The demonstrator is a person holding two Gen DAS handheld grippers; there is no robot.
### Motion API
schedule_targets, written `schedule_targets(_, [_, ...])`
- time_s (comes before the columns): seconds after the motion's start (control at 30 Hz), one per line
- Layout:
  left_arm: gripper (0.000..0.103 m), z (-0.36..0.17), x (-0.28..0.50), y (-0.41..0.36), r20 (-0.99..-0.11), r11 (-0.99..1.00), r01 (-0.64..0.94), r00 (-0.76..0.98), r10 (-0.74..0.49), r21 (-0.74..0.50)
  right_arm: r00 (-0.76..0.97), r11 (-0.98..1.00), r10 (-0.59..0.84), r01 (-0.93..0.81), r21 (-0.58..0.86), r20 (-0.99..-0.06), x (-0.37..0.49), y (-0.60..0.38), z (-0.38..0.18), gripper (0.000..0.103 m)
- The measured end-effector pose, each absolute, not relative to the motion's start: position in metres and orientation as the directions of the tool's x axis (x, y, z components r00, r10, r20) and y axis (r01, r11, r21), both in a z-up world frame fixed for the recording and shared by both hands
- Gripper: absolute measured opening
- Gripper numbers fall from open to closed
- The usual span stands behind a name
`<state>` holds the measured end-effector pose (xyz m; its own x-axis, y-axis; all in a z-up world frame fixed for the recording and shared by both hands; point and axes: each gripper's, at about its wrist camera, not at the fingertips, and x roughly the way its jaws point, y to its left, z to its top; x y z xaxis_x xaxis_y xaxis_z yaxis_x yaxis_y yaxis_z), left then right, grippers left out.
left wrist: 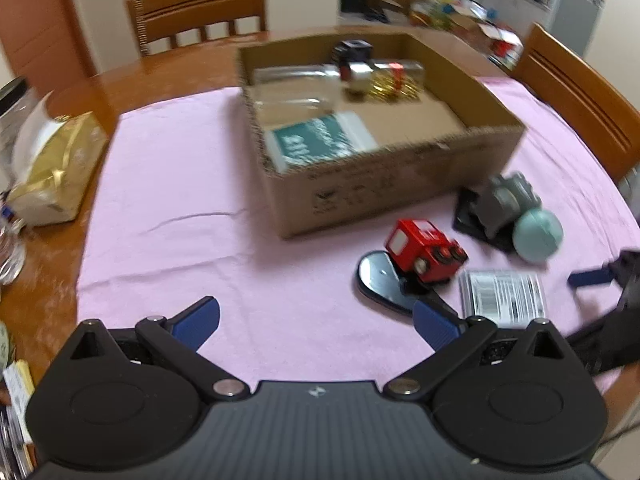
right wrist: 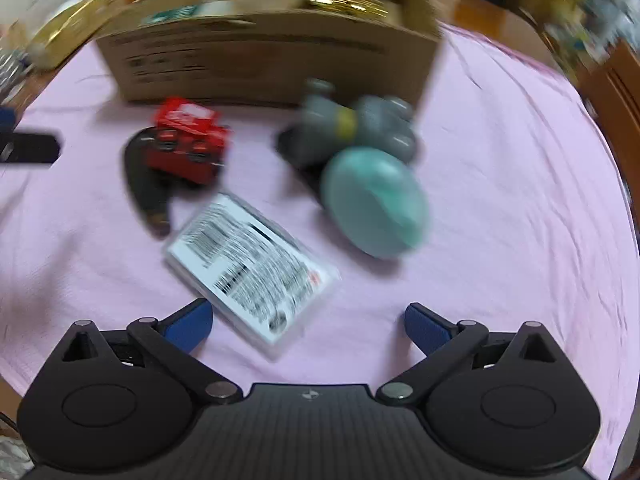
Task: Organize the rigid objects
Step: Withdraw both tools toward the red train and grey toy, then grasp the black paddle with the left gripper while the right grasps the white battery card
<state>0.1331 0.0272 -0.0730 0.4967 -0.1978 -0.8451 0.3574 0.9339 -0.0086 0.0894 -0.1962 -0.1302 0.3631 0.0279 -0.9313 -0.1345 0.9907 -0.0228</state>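
Observation:
An open cardboard box point(left wrist: 400, 176) stands on the pink cloth point(left wrist: 200, 208) and holds a teal-labelled pack point(left wrist: 320, 140), a clear jar and small items. In front of it lie a red toy truck point(left wrist: 424, 256) on a dark spoon-shaped piece point(left wrist: 380, 280), a grey toy point(left wrist: 508, 200), a teal egg-shaped object point(left wrist: 538, 234) and a white labelled packet point(left wrist: 504, 296). My left gripper point(left wrist: 316, 324) is open and empty above the cloth. My right gripper point(right wrist: 308, 326) is open and empty, just short of the packet point(right wrist: 252, 264), with the truck point(right wrist: 188, 140) and egg point(right wrist: 376, 200) beyond.
A gold foil bag point(left wrist: 56, 172) and clutter sit at the table's left edge. Wooden chairs point(left wrist: 200, 8) stand behind and to the right point(left wrist: 576, 96). The right gripper's arm point(left wrist: 616, 312) shows at the left wrist view's right edge.

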Motion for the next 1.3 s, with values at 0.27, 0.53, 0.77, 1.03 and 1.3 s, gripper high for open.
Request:
schedule_targets(0.27, [0.102,-0.095,0.141,0.000,-0.863,0.825,0.565,0.414,-0.289,-0.006,0.437,0.996,0.014,-0.087,-0.026,-0.899,0.069,-0.221,-0.133,0.103])
schedule_targets(0.53, [0.102,-0.121,0.147,-0.015,-0.876,0.729,0.684,0.333,-0.348,-0.029,0.454,0.996,0.016,-0.085,-0.025,-0.891,0.061,-0.219,-0.137,0.103])
schedule_targets(0.77, [0.102,-0.126,0.153,-0.024,-0.863,0.668,0.744,0.344,-0.369,0.010,0.470,0.996,0.016,-0.080,-0.025,-0.882,0.065,-0.223,-0.133,0.103])
schedule_targets(1.03, [0.102,-0.124,0.157,-0.032,-0.869,0.655,0.756,0.329,-0.369,0.008,0.480,0.998,0.005,-0.059,-0.027,-0.877,0.058,-0.221,-0.133,0.103])
schedule_targets(1.3, [0.096,-0.124,0.154,-0.038,-0.862,0.719,0.695,0.365,-0.352,0.001,0.469,1.000,-0.030,0.008,-0.030,-0.883,0.058,-0.216,-0.132,0.103])
